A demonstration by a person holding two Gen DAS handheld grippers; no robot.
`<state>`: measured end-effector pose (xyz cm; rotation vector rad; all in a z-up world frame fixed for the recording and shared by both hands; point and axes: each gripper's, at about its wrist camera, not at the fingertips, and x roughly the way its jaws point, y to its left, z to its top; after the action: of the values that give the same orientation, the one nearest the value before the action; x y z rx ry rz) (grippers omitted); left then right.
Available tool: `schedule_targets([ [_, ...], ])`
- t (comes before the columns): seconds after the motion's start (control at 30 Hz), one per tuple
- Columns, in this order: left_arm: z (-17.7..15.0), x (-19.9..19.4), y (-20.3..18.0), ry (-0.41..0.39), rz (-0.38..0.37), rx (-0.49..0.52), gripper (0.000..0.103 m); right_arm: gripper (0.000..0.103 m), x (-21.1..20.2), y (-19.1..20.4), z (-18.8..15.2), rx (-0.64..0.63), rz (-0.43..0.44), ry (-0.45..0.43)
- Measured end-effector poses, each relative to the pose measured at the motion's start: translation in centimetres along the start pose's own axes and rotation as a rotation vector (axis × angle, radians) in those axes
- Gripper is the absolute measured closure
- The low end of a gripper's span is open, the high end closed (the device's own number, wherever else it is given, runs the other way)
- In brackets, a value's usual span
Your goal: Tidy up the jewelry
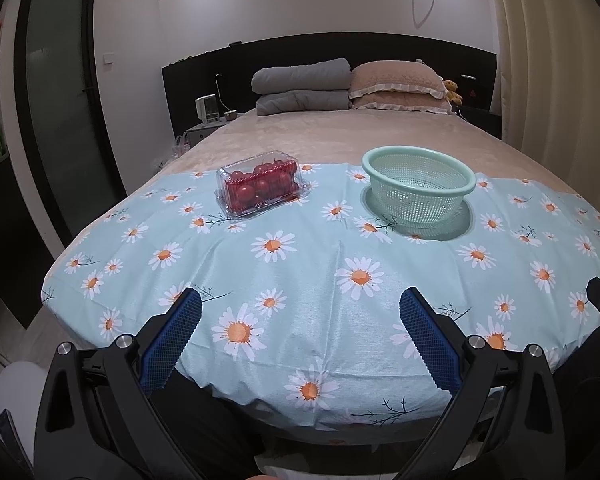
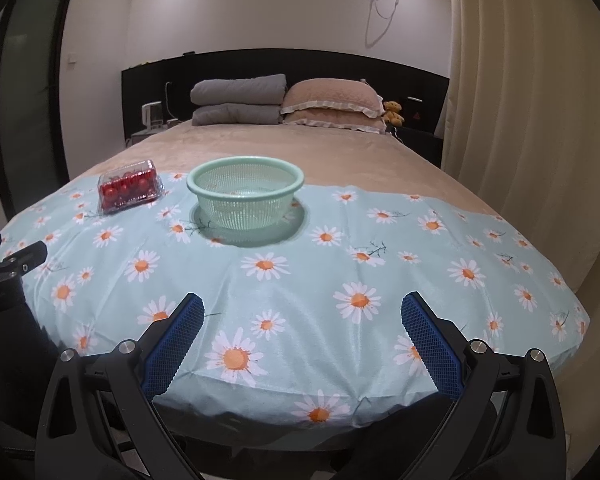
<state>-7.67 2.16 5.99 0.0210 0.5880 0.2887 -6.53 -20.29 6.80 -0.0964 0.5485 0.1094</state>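
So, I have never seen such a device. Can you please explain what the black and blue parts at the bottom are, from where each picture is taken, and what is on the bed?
There is no robot here. A person holds a two-finger gripper in each hand, and each gripper carries a wide-angle camera that looks forward along its fingers. The black arms with blue pads are those fingers.

One picture comes from the left gripper, the other from the right gripper. Both are open and hold nothing.

Both look at a bed. A daisy cloth covers its near end. On the cloth stand a closed clear box of small red fruits, probably tomatoes, and to its right a green basket on a green dish. At the far end lie pillows and folded blankets.

No jewelry is visible.
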Motion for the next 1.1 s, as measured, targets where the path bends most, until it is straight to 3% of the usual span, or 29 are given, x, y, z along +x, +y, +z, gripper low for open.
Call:
schedule_targets([
  [1.1, -0.03, -0.2, -0.31, -0.004, -0.029, 0.019, 0.006, 0.008, 0.1, 0.42, -0.23, -0.024, 0.043, 0.029],
])
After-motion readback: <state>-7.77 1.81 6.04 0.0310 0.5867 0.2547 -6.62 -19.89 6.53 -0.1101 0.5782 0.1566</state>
